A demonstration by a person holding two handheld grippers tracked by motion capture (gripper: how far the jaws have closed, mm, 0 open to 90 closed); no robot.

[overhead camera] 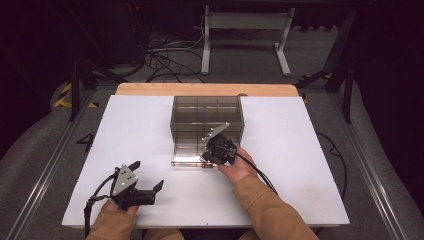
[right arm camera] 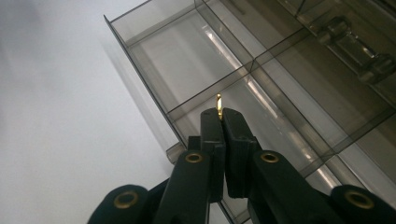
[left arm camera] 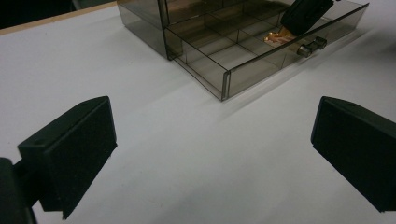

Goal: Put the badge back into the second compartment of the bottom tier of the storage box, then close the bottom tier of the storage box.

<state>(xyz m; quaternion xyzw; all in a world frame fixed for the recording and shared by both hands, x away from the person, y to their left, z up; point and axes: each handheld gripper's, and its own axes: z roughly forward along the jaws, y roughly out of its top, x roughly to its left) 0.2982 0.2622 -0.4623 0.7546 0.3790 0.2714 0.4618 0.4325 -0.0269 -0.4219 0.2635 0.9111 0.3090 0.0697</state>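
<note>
At the left of the high view, the left gripper point(overhead camera: 149, 176) is held low over the white table point(overhead camera: 300, 150), a matte, smooth board with a pale wooden edge at its far side. Its jaws are spread wide, and nothing is gripped or touched by them; in the left gripper view their flat black pads point(left arm camera: 79, 149) are seen far apart above bare white surface.

Toward the middle, a drawer cabinet point(overhead camera: 207, 117) of smoky, translucent plastic is set on the table. Its lower drawer point(overhead camera: 187, 152) is pulled out toward the person; it is shallow, glossy and divided by thin walls into rectangular compartments. A small clear knob point(left arm camera: 312, 45) is fixed to its front wall.

Further right, the right gripper point(overhead camera: 209, 156) is held over the open drawer. Its jaws are clamped together on a small gold-coloured piece point(right arm camera: 218, 105), thin and shiny, whose tip is seen protruding between the pads. The piece is held above a compartment near the drawer's front corner, beside a dividing wall.
</note>
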